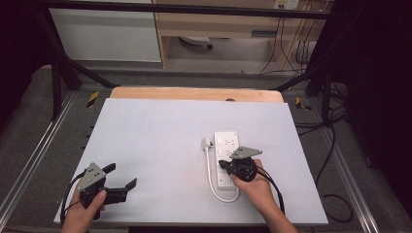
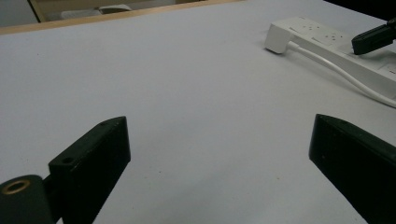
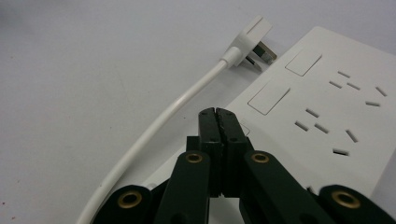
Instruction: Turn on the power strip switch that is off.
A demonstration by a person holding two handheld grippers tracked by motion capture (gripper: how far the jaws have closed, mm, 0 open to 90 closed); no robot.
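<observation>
White table, wooden edge behind.

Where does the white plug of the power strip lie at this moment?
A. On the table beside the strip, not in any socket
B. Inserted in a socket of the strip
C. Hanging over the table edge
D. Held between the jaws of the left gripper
A: the plug lies on the table next to the power strip, its pins bare.

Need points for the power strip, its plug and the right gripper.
power strip (image 3: 327,100): right gripper view, on its white top face between the sockets.
plug (image 3: 250,43): right gripper view, on the white plug body.
right gripper (image 3: 217,113): right gripper view, where the tips of its shut fingers meet.
</observation>
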